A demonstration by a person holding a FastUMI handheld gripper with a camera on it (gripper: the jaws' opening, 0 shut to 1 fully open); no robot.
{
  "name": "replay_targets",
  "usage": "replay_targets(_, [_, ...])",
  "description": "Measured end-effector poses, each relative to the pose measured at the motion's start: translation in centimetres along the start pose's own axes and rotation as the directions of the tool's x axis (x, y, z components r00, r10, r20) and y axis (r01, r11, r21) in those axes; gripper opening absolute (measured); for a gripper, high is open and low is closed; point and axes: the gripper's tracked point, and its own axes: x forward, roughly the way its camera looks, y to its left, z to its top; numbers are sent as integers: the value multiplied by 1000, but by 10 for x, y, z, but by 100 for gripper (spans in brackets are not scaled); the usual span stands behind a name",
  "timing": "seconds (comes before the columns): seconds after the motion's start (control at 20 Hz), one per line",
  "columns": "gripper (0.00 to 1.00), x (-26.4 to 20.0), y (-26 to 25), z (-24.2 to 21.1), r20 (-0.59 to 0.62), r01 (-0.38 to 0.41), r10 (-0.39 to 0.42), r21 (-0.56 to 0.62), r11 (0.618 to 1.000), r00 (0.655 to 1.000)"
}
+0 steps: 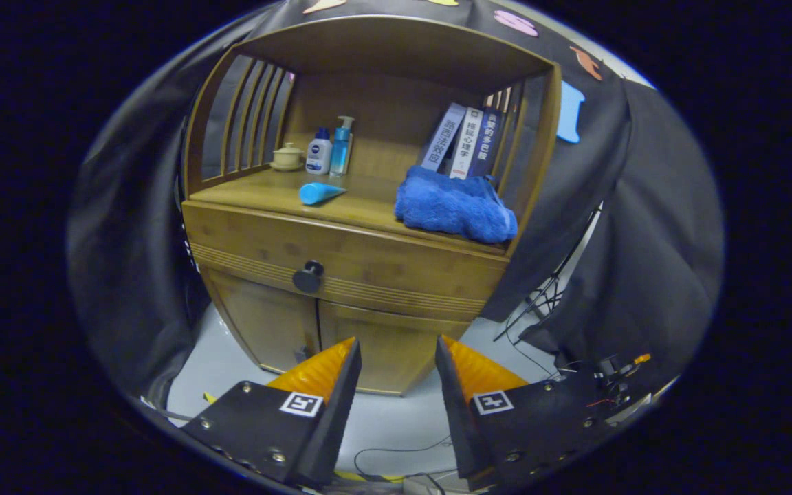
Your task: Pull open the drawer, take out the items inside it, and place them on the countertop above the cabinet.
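Note:
A wooden cabinet stands ahead of me, its drawer (368, 265) closed flush under the countertop (368, 203). A dark round knob (309, 276) sits on the drawer front, above and a little left of my fingers. My gripper (396, 357) is open, with nothing between its fingers, well short of the cabinet and level with the lower doors (341, 337). The inside of the drawer is hidden.
On the countertop lie a blue tube (319, 193) and a blue towel (454, 206). Behind them stand two bottles (331, 148), a small lidded cup (287, 157) and three leaning books (465, 141). A stand's legs (540, 295) and cables lie on the floor to the right.

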Motion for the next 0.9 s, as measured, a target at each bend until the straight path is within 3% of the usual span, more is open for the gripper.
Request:
replay_targets(0.55, [65,24,-111,-62,18,25,-26,42,999,1000])
replay_targets(0.9, [65,32,-151,-76,70,37,-45,114,993,997])
